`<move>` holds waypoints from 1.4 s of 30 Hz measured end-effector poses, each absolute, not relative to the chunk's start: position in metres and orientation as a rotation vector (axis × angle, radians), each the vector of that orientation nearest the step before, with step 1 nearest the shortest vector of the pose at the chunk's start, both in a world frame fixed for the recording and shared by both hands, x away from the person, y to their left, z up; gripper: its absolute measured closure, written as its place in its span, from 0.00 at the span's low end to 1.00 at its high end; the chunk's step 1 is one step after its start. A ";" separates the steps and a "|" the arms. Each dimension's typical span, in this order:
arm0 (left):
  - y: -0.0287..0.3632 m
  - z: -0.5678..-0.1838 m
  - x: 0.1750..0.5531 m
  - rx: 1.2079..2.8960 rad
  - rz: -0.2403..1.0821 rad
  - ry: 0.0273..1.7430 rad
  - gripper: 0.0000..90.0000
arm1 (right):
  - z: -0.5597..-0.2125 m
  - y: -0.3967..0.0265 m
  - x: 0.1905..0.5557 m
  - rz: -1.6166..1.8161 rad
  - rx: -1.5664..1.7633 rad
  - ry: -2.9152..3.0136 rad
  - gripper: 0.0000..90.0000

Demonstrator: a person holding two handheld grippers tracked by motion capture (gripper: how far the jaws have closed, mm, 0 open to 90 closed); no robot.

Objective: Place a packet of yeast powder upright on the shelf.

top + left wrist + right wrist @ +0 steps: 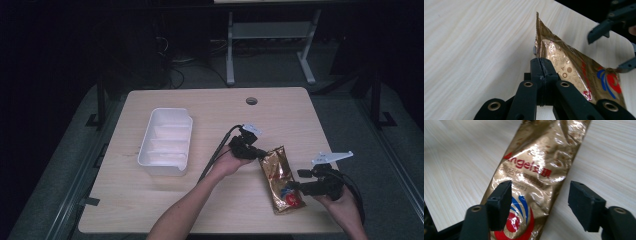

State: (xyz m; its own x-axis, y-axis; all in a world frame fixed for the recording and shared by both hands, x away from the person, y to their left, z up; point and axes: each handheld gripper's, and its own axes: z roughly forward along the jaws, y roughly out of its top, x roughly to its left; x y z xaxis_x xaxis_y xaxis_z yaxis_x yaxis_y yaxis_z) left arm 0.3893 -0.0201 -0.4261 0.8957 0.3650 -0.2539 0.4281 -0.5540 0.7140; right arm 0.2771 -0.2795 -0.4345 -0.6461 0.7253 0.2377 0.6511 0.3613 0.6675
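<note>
A gold foil packet [277, 175] with red and blue print lies on the wooden table [220, 110], right of the middle. My left gripper [260, 154] is shut on the packet's far edge; in the left gripper view the jaws [541, 61] pinch the sealed rim of the packet [571, 65], which stands slightly lifted there. My right gripper [295, 184] is at the packet's near, printed end. In the right gripper view its jaws [540, 197] stand wide open just above the packet [539, 157], with neither pad pressing on the foil. The right gripper [614, 48] also appears open in the left gripper view.
A white divided tray [166, 141] sits at the left of the table. A round cable hole [251, 100] lies near the far edge. The table's right edge runs close to my right hand. A cable trails from the left gripper along the forearm.
</note>
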 end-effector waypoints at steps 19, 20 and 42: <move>-0.002 -0.369 0.370 2.182 0.013 0.427 1.00 | -0.421 -0.263 0.325 1.285 1.195 2.597 0.29; -0.002 -0.365 0.368 2.184 0.019 0.414 1.00 | -0.421 -0.261 0.330 1.313 1.189 2.613 0.29; -0.005 -0.355 0.362 2.203 0.070 0.364 1.00 | -0.420 -0.258 0.343 1.551 1.058 2.704 0.74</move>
